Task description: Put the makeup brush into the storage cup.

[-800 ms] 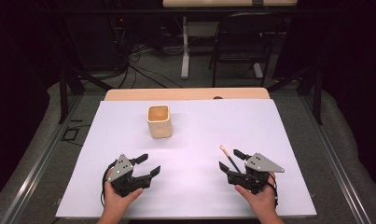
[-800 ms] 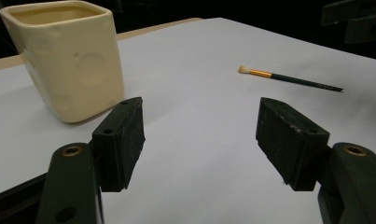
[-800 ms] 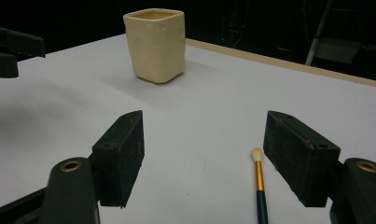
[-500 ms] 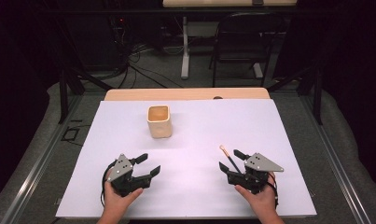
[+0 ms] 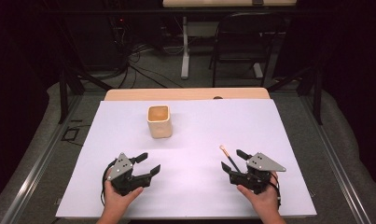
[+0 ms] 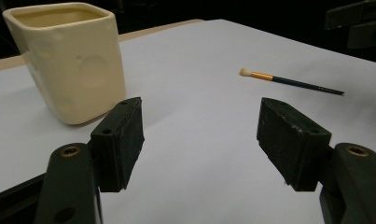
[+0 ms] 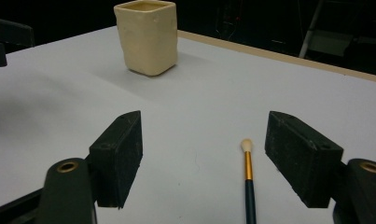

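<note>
A thin dark-handled paintbrush with a gold ferrule and pale bristle tip lies flat on the white desk, well apart from the cream square ceramic cup, which stands upright.

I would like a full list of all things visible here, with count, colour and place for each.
cup: one, cream, square-sided, upright on the far left-centre of the white sheet.
brush: one, dark handle with a gold band and pale tip, lying flat in front of the right gripper, between its jaws but untouched.
white sheet: one, white, covering most of the table.
table: one, light wood, its edge showing beyond the sheet.
chair: one, black, on the floor behind the table.
cables: several, dark, on the floor behind the table.
left gripper: one, black, near left of the sheet, jaws open, holding nothing.
right gripper: one, black, near right, jaws open.
hands: two, each holding a gripper.
</note>
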Available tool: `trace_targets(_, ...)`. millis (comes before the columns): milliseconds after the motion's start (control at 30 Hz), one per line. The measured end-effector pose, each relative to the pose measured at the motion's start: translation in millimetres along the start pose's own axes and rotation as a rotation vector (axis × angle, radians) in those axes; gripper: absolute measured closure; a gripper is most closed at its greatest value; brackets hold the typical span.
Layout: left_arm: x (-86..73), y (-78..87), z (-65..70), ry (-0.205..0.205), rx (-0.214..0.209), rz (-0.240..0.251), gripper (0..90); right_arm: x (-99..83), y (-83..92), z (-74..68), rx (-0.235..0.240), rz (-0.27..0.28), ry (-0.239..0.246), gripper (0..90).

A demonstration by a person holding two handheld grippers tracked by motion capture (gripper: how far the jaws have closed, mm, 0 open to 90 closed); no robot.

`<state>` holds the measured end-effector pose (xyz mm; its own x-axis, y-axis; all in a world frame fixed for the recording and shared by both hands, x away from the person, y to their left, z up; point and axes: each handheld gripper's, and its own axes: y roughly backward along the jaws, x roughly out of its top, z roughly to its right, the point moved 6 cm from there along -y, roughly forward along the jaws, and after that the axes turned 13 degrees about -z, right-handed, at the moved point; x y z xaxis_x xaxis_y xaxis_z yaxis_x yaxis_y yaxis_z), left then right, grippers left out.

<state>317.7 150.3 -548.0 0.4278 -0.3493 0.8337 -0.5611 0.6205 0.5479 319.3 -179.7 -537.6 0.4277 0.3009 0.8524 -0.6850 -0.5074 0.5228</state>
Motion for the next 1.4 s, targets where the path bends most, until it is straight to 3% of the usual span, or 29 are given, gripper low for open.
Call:
trace_targets(133,0.0,1.0,-0.3,-0.001,0.002,0.001,31.8,1.3,0.2,0.5,0.002,0.000,0.000,27.6)
trace_targets(433,-0.5,1.6,-2.8,0.001,0.003,-0.003,31.8,3.0,-3.1,1.7,0.010,-0.073,0.008,29.8)
trace_targets(1033,-0.5,1.8,-3.9,0.005,-0.002,-0.005,31.8,-5.3,-13.1,9.6,0.017,-0.214,-0.023,29.5)
trace_targets(1400,-0.9,1.3,-4.0,0.012,-0.005,-0.006,31.9,-5.3,-15.0,10.3,0.017,-0.235,-0.016,29.5)
